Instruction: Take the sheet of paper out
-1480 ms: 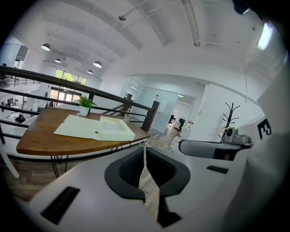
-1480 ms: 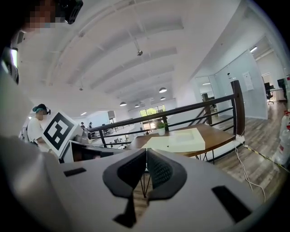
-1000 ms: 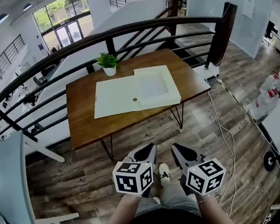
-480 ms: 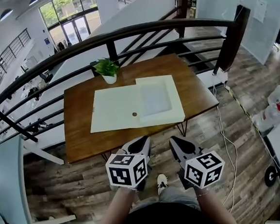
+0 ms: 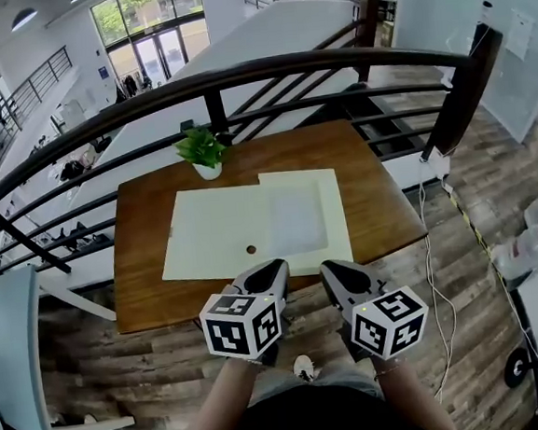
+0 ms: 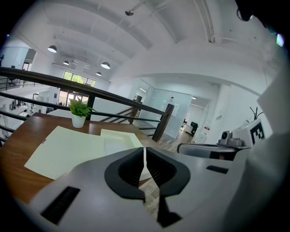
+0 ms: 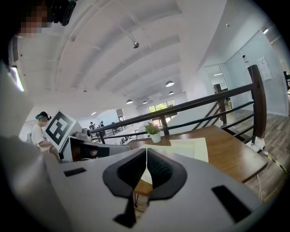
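Note:
A pale yellow folder (image 5: 219,232) lies open on the wooden table (image 5: 370,196), and a white sheet of paper (image 5: 298,221) rests in its right half. A small round fastener (image 5: 251,250) sits near the folder's front edge. My left gripper (image 5: 272,273) and right gripper (image 5: 334,271) hover side by side over the table's front edge, both shut and holding nothing. The left gripper view shows the folder (image 6: 68,147) and the sheet (image 6: 115,146) beyond the left gripper (image 6: 145,156). The right gripper (image 7: 147,158) points at the folder (image 7: 190,147).
A small potted plant (image 5: 203,152) stands at the table's far edge, behind the folder. A dark metal railing (image 5: 331,63) curves behind the table. Cables (image 5: 430,233) trail on the wood floor to the right. A pale desk (image 5: 10,354) stands at left.
The table has drawn nearer in the head view. Both grippers, still shut, have moved forward from over the floor to the table's front edge.

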The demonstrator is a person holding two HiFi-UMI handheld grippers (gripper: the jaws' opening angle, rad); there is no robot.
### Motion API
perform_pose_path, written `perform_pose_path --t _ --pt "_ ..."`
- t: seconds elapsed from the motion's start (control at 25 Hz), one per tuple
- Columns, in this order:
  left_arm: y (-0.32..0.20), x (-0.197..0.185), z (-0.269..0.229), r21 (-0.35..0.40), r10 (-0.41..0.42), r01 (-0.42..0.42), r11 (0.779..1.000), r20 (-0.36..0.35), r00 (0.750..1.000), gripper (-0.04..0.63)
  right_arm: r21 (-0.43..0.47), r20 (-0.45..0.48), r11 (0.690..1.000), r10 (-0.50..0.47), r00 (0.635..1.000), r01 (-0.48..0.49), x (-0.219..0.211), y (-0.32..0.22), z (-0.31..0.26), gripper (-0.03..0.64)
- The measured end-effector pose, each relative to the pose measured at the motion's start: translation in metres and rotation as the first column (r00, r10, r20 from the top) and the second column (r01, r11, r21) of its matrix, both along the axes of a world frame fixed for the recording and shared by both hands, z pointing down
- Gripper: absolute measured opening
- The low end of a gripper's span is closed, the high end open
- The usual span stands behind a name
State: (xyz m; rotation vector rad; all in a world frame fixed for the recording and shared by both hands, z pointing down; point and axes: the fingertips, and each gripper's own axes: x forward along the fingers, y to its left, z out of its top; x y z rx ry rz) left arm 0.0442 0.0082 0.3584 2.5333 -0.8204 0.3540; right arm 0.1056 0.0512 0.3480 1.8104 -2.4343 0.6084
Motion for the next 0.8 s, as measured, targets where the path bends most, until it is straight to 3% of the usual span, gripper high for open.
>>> perform_pose_path --t 0.64,0.8 --pt "-0.054 0.014 0.02 -0.066 -0.025 0.025 0.997 0.003 1.0 0.029 -0.066 0.019 0.998 0.025 1.0 -0.023 0.027 -0.037 0.025 0.028" --pt "-0.075 0.016 0.026 -0.079 0.001 0.001 0.997 0.02 1.0 0.029 -0.088 0.029 0.995 0.051 0.998 -0.049 0.031 -0.056 0.031 0.028"
